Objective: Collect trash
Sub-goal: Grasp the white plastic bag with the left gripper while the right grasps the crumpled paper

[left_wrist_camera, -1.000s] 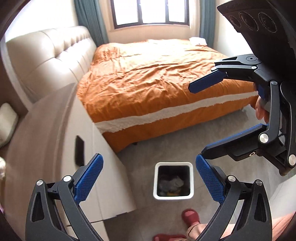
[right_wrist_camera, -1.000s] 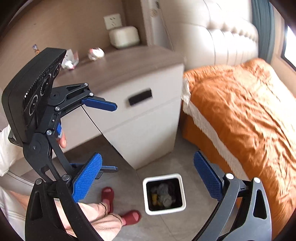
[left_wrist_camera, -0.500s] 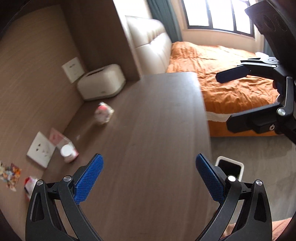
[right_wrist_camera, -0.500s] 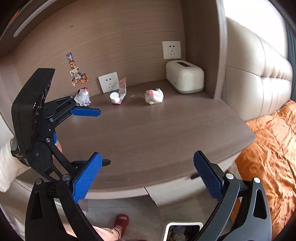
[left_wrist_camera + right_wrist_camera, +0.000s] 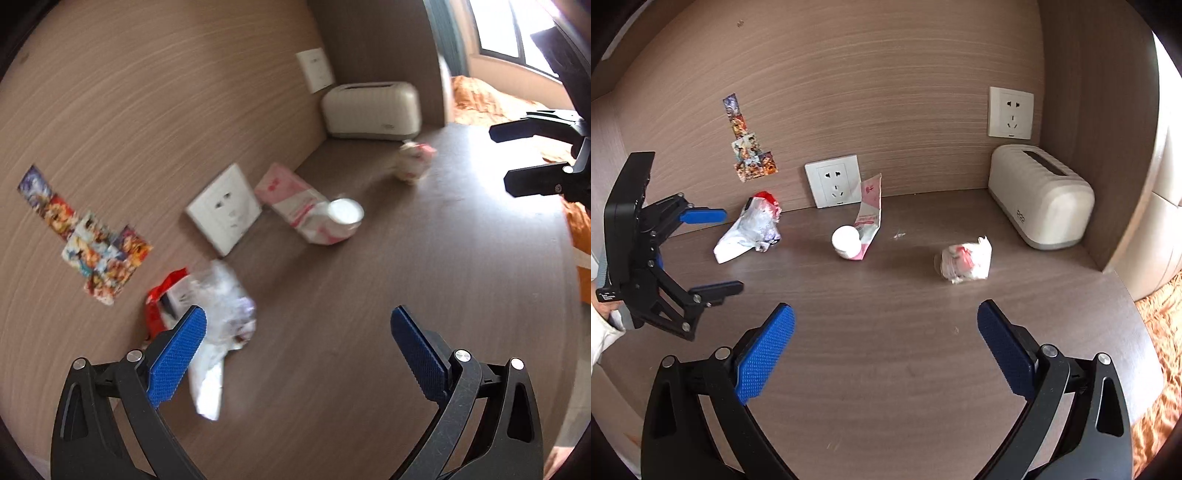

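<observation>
Three pieces of trash lie on the brown nightstand top [image 5: 894,332]. A crumpled clear and red wrapper [image 5: 753,230] lies at the left, also in the left wrist view [image 5: 218,306]. A pink carton with a white cap [image 5: 858,229] stands in the middle, also in the left wrist view [image 5: 314,214]. A crumpled white and red wad [image 5: 964,260] lies at the right, also in the left wrist view [image 5: 413,162]. My left gripper [image 5: 295,354] is open and empty, close to the wrapper; it also shows in the right wrist view [image 5: 716,251]. My right gripper [image 5: 886,350] is open and empty, short of the wad; it also shows in the left wrist view [image 5: 517,158].
A cream tissue box [image 5: 1039,206] stands at the back right corner. Two wall sockets [image 5: 833,181] and stickers [image 5: 750,147] are on the wooden back panel. The orange bed [image 5: 1163,332] lies to the right of the nightstand.
Both grippers have swung up from the white bin on the floor to the nightstand top. The left has moved in towards the crumpled wrapper. Both stay open.
</observation>
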Action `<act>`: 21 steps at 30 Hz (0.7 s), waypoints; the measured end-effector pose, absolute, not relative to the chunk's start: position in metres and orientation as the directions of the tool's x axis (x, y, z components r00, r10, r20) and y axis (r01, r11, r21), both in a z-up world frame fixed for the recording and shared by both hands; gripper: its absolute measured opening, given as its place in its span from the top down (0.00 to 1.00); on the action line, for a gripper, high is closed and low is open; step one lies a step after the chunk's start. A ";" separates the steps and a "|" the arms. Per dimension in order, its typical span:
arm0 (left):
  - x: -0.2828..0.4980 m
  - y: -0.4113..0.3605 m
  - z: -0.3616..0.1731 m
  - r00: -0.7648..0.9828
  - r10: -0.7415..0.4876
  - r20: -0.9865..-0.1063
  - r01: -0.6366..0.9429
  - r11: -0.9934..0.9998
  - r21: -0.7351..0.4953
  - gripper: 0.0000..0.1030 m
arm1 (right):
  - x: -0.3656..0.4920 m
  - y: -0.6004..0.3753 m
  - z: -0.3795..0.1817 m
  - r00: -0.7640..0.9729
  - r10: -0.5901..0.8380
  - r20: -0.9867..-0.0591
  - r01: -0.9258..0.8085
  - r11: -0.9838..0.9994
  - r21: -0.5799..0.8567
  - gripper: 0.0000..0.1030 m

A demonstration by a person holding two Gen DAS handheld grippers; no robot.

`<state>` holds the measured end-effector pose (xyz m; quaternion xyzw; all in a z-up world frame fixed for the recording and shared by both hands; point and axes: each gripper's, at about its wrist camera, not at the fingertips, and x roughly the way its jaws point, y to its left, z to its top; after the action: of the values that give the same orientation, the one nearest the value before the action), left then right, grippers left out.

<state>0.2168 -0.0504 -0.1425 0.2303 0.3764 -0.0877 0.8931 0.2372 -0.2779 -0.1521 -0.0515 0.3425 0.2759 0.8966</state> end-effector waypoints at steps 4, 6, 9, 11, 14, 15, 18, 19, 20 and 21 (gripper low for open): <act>0.233 -0.024 -0.149 0.689 0.070 -0.721 0.265 0.902 0.340 0.05 | 0.272 -0.274 -0.165 0.648 0.381 -0.660 -0.459 0.886 0.061 0.04; 0.239 -0.013 -0.153 0.673 0.074 -0.736 0.245 0.916 0.317 0.05 | 0.289 -0.273 -0.174 0.644 0.355 -0.678 -0.435 0.899 0.058 0.04; 0.244 -0.001 -0.160 0.653 0.065 -0.755 0.229 0.933 0.278 0.05 | 0.310 -0.272 -0.185 0.643 0.316 -0.697 -0.405 0.914 0.041 0.04; 0.248 0.005 -0.165 0.646 0.068 -0.760 0.217 0.939 0.269 0.05 | 0.321 -0.269 -0.193 0.641 0.294 -0.709 -0.390 0.920 0.030 0.04; 0.255 0.013 -0.171 0.628 0.061 -0.776 0.210 0.946 0.245 0.08 | 0.335 -0.266 -0.203 0.627 0.277 -0.729 -0.371 0.928 0.034 0.04; 0.257 0.015 -0.172 0.621 0.052 -0.782 0.213 0.949 0.232 0.13 | 0.338 -0.266 -0.205 0.621 0.275 -0.734 -0.363 0.931 0.042 0.04; 0.263 0.021 -0.177 0.595 0.034 -0.803 0.212 0.957 0.198 0.45 | 0.345 -0.265 -0.210 0.608 0.269 -0.747 -0.346 0.937 0.055 0.20; 0.265 0.022 -0.180 0.586 0.026 -0.810 0.216 0.958 0.187 0.56 | 0.347 -0.264 -0.212 0.593 0.273 -0.757 -0.350 0.935 0.063 0.27; 0.264 0.022 -0.180 0.589 0.022 -0.808 0.217 0.959 0.184 0.60 | 0.348 -0.264 -0.213 0.593 0.264 -0.761 -0.343 0.938 0.058 0.38; 0.263 0.021 -0.180 0.593 0.025 -0.805 0.218 0.957 0.191 0.67 | 0.349 -0.265 -0.214 0.596 0.252 -0.763 -0.335 0.941 0.049 0.47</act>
<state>0.2634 0.0214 -0.1804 0.1360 0.4477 -0.0546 0.8821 0.3493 -0.2647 -0.2144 -0.0495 0.4185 0.1644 0.8918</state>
